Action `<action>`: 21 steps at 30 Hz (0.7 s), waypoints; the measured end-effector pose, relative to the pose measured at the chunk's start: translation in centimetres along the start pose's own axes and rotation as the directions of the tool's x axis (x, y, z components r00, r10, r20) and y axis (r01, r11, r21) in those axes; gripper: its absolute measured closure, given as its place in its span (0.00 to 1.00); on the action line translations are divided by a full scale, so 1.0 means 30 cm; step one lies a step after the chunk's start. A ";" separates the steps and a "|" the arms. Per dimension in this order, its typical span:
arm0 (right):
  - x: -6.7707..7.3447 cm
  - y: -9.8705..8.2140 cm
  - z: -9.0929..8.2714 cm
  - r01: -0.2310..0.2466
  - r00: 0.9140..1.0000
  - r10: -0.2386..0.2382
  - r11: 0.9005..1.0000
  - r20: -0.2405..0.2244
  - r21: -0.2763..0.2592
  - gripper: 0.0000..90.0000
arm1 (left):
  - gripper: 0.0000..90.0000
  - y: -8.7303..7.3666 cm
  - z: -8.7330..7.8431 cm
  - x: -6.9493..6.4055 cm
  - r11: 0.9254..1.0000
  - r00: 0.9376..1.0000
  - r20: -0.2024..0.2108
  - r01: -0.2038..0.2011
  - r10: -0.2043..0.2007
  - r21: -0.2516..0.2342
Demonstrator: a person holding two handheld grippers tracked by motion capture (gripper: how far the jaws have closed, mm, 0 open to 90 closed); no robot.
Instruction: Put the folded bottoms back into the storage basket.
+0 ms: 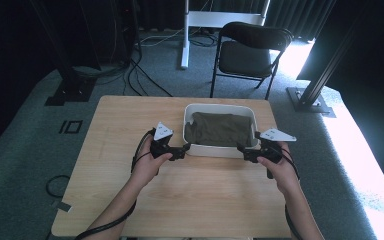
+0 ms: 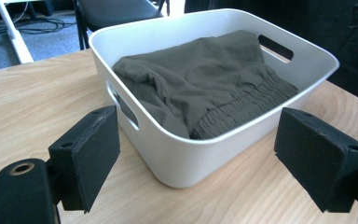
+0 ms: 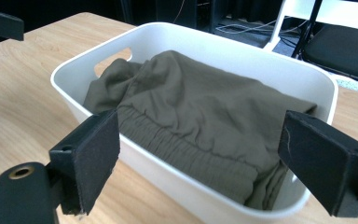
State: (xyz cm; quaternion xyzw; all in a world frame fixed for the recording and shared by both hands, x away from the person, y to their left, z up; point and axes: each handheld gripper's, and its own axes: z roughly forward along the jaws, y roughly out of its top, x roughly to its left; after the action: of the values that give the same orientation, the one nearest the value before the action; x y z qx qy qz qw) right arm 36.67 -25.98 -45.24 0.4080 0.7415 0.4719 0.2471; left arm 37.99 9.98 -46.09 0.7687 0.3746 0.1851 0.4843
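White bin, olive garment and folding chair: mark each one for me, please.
white bin (image 2: pixel 182 158), left gripper view, on its near outer wall.
olive garment (image 3: pixel 200 116), right gripper view, on the flat cloth above the gathered waistband.
folding chair (image 1: pixel 245 57), high view, on the black seat.

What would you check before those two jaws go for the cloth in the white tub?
1. Left gripper jaws wide open, nothing between them: ok.
2. Right gripper jaws open, nothing held: ok.
3. Olive garment lies wholly inside the white tub: ok.
4. Tub sits flat on the wooden table: ok.
5. Both grippers sit at the tub's near corners, one each side: ok.
6. Whether anything lies under the garment: cannot tell.
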 end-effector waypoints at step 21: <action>-0.014 -0.182 -0.104 -0.020 0.999 0.018 0.998 0.041 0.056 0.15 | 0.18 -0.157 -0.065 0.021 0.998 0.998 -0.055 0.035 -0.032 0.055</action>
State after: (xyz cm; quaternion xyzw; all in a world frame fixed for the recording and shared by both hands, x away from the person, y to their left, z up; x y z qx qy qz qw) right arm 32.53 -29.10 -48.83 0.4312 0.7454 0.4448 0.2460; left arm 35.27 12.80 -49.39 0.7701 0.4055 0.1873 0.4554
